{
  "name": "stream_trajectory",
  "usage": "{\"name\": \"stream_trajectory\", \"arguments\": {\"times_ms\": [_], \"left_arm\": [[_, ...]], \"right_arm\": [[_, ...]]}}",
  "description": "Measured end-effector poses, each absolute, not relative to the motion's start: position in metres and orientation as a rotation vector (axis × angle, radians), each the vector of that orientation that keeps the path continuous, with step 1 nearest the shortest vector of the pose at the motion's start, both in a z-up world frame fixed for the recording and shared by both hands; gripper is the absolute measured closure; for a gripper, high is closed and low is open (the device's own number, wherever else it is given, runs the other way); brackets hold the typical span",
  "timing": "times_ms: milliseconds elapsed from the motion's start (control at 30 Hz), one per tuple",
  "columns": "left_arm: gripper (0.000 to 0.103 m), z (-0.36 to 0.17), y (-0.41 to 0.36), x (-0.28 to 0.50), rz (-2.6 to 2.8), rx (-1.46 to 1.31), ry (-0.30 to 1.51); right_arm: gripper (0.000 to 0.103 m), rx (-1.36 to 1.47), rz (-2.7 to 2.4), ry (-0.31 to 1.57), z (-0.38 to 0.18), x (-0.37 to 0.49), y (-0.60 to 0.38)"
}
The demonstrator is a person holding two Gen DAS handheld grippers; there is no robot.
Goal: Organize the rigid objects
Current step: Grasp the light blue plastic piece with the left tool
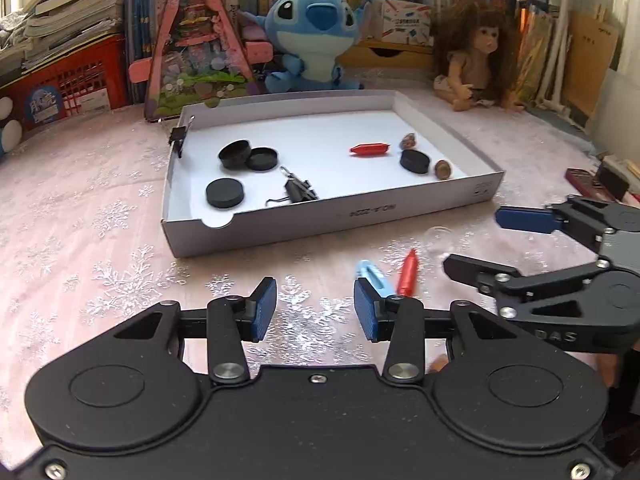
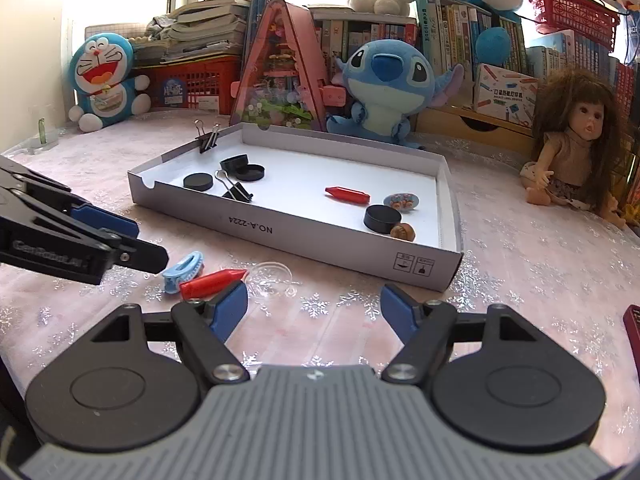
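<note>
A white shallow box [image 1: 328, 222] [image 2: 320, 242] lies on the table and holds black round lids [image 1: 225, 193], binder clips [image 1: 298, 191], a red crayon-shaped piece [image 1: 370, 148] and small trinkets. In front of the box lie a red crayon-shaped piece [image 1: 407, 274] [image 2: 212, 282], a light blue hair clip [image 1: 372, 276] [image 2: 184, 270] and a clear plastic suction cup [image 2: 272, 276]. My left gripper [image 1: 315, 310] is open and empty, just left of the hair clip. My right gripper [image 2: 314, 306] is open and empty, with its left finger beside the red piece.
A Stitch plush [image 1: 312, 36], a pink triangular dollhouse [image 1: 196, 44], a doll [image 1: 476, 60], a Doraemon plush [image 2: 102, 80], red baskets and rows of books stand behind the box. A dark red object [image 1: 582, 182] lies at the right table edge.
</note>
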State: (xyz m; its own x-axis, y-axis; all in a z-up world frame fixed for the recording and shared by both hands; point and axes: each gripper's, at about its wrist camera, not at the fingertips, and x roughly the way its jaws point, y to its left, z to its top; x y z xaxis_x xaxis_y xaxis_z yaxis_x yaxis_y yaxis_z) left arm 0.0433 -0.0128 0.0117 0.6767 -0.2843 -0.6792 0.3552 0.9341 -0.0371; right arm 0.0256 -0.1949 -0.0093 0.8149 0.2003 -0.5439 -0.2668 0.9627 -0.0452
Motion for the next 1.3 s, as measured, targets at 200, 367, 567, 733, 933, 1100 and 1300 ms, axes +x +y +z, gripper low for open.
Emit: {"name": "stream_trajectory", "arguments": {"times_ms": [200,367,567,733,933,1100,1300], "left_arm": [[0.063,0.013,-0.020,0.038,-0.402,0.106,0.745],[0.063,0.013,-0.025,0.037,-0.423,0.085,0.753],[0.063,0.005,-0.029,0.043,-0.404,0.093,0.771],[0.063,0.002,-0.029,0.043,-0.408,0.099,0.769],[0.065,0.001,-0.031,0.041,-0.421,0.102,0.764],[0.076,0.001,-0.033,0.036,-0.442,0.111,0.758],[0.087,0.001,-0.034,0.034,-0.433,0.118,0.744]], "right_arm": [[0.021,-0.114,0.245,0.569,-0.011,0.027,-0.195],[0.021,-0.113,0.245,0.576,-0.013,0.027,-0.194],[0.021,-0.110,0.243,0.580,-0.014,0.028,-0.193],[0.021,-0.111,0.245,0.582,-0.014,0.029,-0.193],[0.021,-0.112,0.251,0.577,-0.013,0.033,-0.190],[0.021,-0.109,0.255,0.579,-0.013,0.036,-0.189],[0.021,-0.109,0.261,0.580,-0.013,0.038,-0.187]]}}
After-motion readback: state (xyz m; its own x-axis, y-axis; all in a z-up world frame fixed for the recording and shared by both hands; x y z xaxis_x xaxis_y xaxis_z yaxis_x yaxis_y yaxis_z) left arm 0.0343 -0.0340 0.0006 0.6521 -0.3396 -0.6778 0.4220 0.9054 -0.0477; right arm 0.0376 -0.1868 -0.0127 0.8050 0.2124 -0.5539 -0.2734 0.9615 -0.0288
